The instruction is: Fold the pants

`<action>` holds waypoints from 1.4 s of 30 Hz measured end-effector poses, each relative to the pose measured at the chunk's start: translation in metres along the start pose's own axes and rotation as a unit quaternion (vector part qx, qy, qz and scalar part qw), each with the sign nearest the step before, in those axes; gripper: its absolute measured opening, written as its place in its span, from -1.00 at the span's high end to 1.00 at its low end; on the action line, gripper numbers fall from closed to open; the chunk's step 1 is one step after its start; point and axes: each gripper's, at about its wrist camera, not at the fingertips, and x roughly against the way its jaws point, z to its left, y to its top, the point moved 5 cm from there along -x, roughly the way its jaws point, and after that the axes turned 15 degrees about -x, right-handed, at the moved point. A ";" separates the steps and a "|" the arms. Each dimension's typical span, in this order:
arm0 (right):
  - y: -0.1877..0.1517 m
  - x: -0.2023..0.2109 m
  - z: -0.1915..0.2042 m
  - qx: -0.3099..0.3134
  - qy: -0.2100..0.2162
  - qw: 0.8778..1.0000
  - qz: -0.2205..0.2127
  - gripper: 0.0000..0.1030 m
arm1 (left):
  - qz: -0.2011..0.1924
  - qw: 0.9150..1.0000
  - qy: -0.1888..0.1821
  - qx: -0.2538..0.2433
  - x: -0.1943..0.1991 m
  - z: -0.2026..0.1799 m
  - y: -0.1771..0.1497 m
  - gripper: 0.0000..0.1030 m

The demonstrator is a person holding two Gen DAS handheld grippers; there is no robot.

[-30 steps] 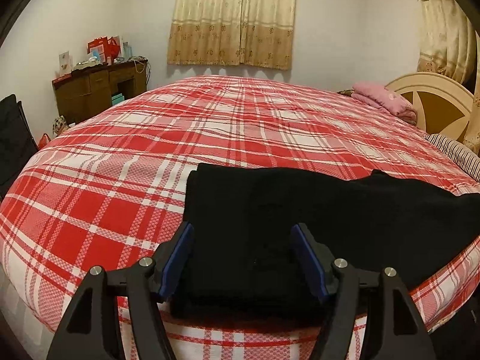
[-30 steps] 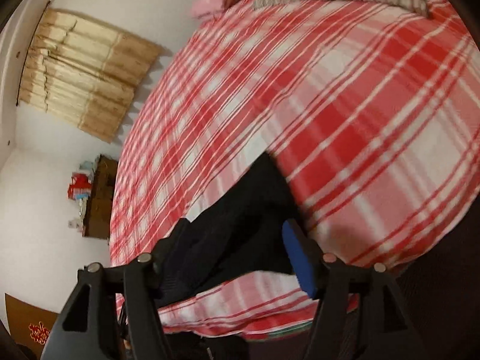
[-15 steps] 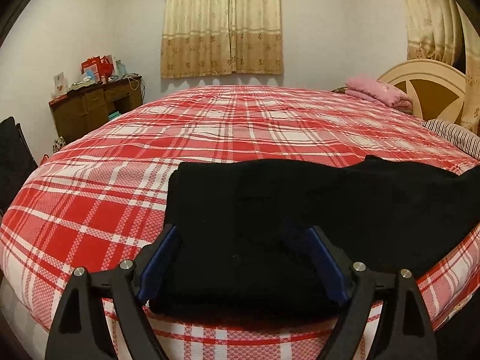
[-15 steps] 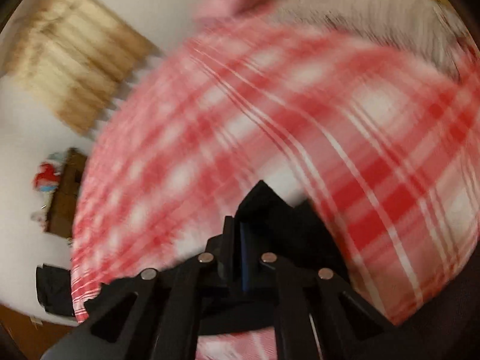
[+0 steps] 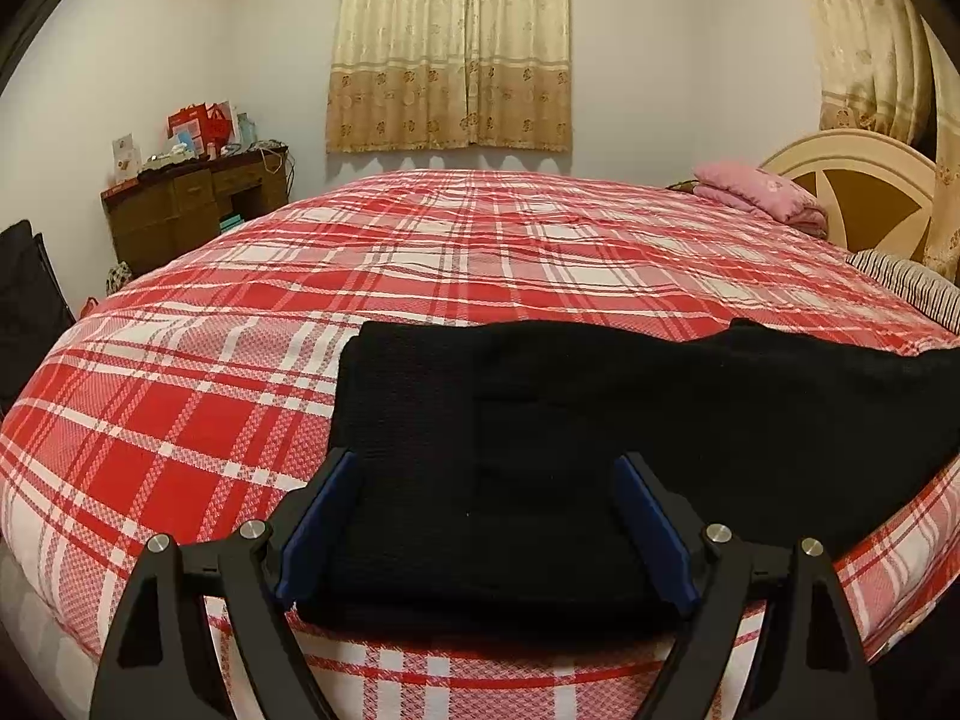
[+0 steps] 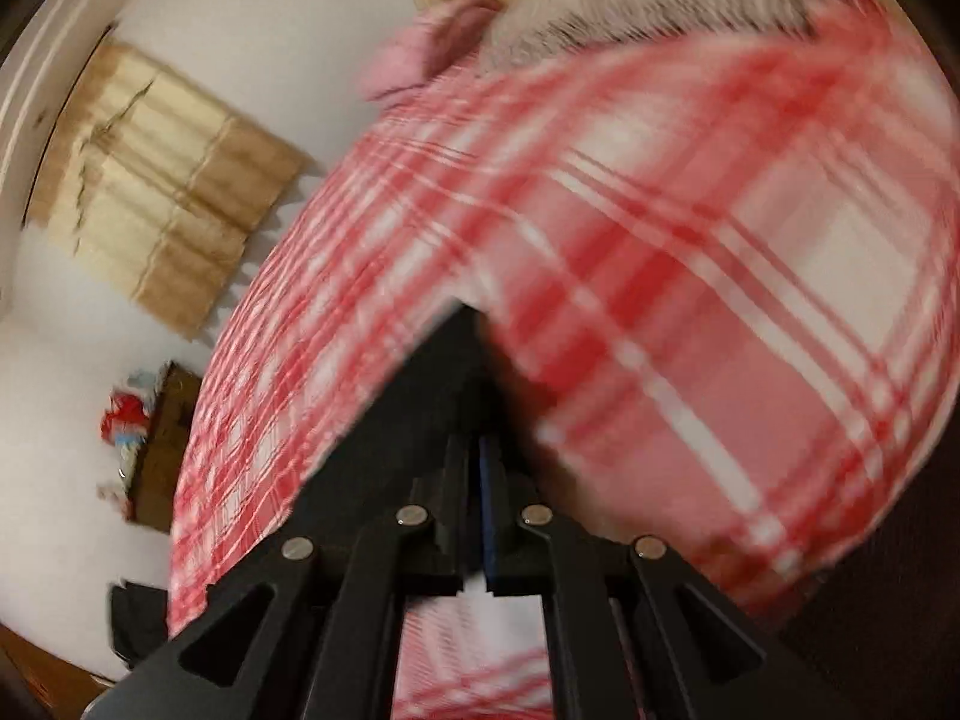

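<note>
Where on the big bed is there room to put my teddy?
Free: the plaid bedspread between the black pants and curtained wall, and left of the pants. Crowded: the near edge, and the headboard end with the pink blanket.

Pants [image 5: 600, 408] on bed [image 5: 420, 264] near edge, pillow [image 5: 756, 195] behind.

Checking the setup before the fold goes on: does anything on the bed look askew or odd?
Nothing is damaged or spilled. The black pants lie along the near edge of the plaid bed, and their far outline is uneven, with a raised bump near the right end.
</note>
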 end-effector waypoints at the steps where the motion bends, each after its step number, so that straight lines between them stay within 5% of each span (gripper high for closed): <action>1: -0.001 0.005 -0.005 -0.001 0.001 1.000 -0.006 0.93 | 0.000 1.000 -0.001 0.004 0.000 0.001 0.000 -0.69; 8: 0.009 0.021 0.003 0.017 0.015 0.999 -0.024 0.74 | 0.003 1.000 -0.001 0.016 0.000 0.001 0.002 -0.69; 9: 0.010 0.020 0.001 0.016 0.010 0.999 -0.027 0.54 | 0.003 1.000 -0.001 0.015 0.001 0.001 0.002 -0.69; 10: 0.012 0.022 0.000 0.011 0.005 1.000 -0.029 -0.12 | 0.003 1.000 -0.002 0.015 0.001 0.001 0.001 -0.69; 11: 0.013 0.021 -0.002 0.000 0.008 0.999 -0.034 -0.55 | 0.002 1.000 -0.002 0.016 0.000 0.001 0.001 -0.69; 12: 0.015 0.020 -0.003 -0.013 0.016 0.999 -0.042 -0.57 | 0.002 1.000 -0.001 0.015 0.000 0.001 0.001 -0.69; 18: 0.018 0.001 0.015 0.008 0.011 1.000 -0.027 0.06 | 0.002 1.000 0.003 0.005 0.001 0.000 0.001 -0.70; 20: 0.014 -0.005 0.024 0.030 -0.012 0.999 -0.027 0.81 | 0.002 1.000 0.004 0.000 0.001 -0.001 0.001 -0.70; 22: 0.008 -0.006 0.031 0.051 -0.034 0.998 -0.030 0.82 | 0.001 1.000 0.003 -0.003 0.001 0.000 0.000 -0.70; 26: -0.008 0.021 0.041 0.070 -0.013 0.996 -0.049 0.84 | -0.004 1.000 0.006 -0.006 0.000 0.001 -0.001 -0.70; 34: 0.007 0.013 0.003 0.019 -0.027 0.998 -0.057 0.84 | -0.003 1.000 0.001 -0.002 -0.002 0.001 -0.001 -0.70; 42: 0.016 0.040 0.013 -0.036 0.062 0.997 -0.034 0.85 | 0.007 1.000 0.012 0.017 -0.009 0.014 -0.004 -0.72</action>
